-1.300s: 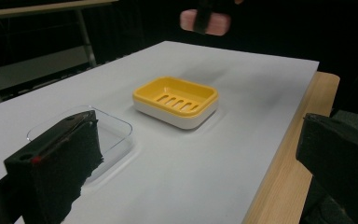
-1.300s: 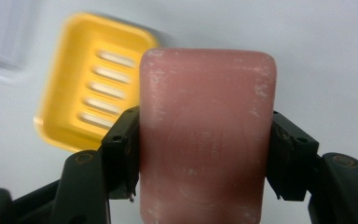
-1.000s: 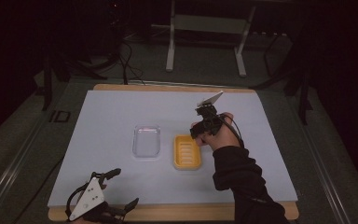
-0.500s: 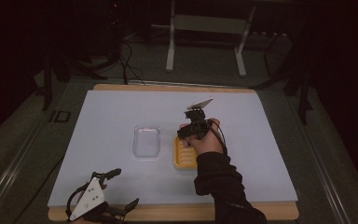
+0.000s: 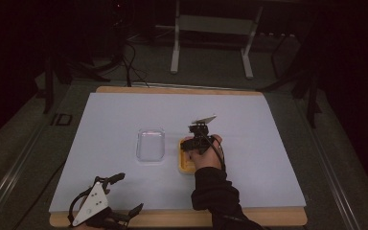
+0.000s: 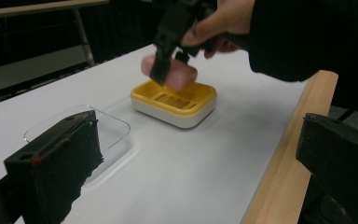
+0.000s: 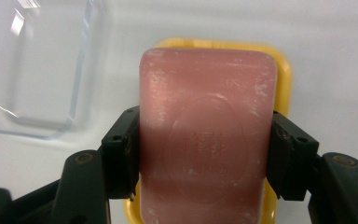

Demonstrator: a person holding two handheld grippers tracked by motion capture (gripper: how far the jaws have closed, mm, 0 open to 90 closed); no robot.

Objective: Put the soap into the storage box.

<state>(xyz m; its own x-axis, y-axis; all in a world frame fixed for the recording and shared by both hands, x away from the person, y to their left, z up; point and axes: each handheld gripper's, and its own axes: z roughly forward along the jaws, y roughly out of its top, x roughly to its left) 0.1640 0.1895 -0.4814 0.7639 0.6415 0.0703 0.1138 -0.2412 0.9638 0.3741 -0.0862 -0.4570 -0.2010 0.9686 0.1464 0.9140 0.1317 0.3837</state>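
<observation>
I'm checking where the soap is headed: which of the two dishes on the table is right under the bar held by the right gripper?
The yellow soap dish, not the clear plastic tray beside it. The pink soap bar hangs over its slotted yellow insert.

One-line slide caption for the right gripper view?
Right tool grips a pink rectangular soap bar above a yellow plastic soap dish.

Room: dark, lit mainly over the table
Table [image 5: 124, 115]: white top, light wooden edge strip along near and far sides
Floor [image 5: 24, 143]: dark grey-green, a rail running along the left
Frame [image 5: 211, 33]: pale metal stand with two legs, behind the table
Cables [image 5: 129, 62]: black, trailing on the floor at back left
</observation>
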